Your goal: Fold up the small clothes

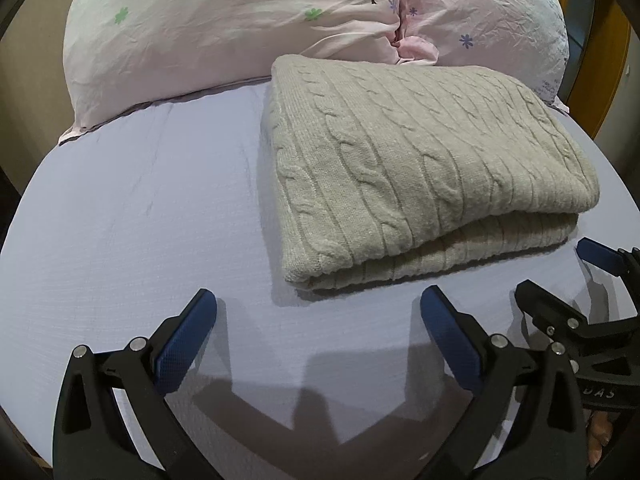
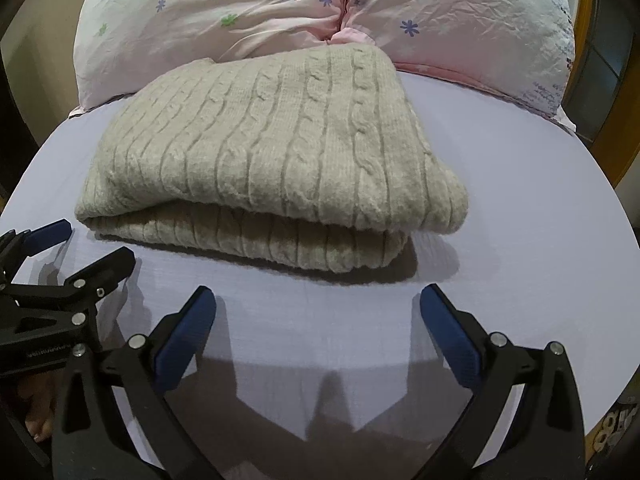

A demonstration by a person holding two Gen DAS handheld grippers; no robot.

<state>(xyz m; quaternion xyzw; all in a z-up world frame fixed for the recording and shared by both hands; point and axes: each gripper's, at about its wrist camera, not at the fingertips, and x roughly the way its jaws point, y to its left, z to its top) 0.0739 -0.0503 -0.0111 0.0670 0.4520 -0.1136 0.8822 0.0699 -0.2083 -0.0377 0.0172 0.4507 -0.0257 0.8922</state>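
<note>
A beige cable-knit sweater (image 1: 420, 160) lies folded in layers on the lilac bed sheet (image 1: 140, 220), its folded edge facing me. It also shows in the right wrist view (image 2: 272, 148). My left gripper (image 1: 318, 312) is open and empty, just above the sheet, short of the sweater's near left corner. My right gripper (image 2: 318, 312) is open and empty, in front of the sweater's near edge. Each gripper shows in the other's view: the right gripper (image 1: 560, 272) at the right edge, the left gripper (image 2: 88, 244) at the left edge. Neither touches the sweater.
Two pink floral pillows (image 1: 224, 28) lie behind the sweater, touching its far edge, also in the right wrist view (image 2: 460, 20). A wooden frame (image 1: 600, 60) stands at the far right. Bare sheet lies left of the sweater.
</note>
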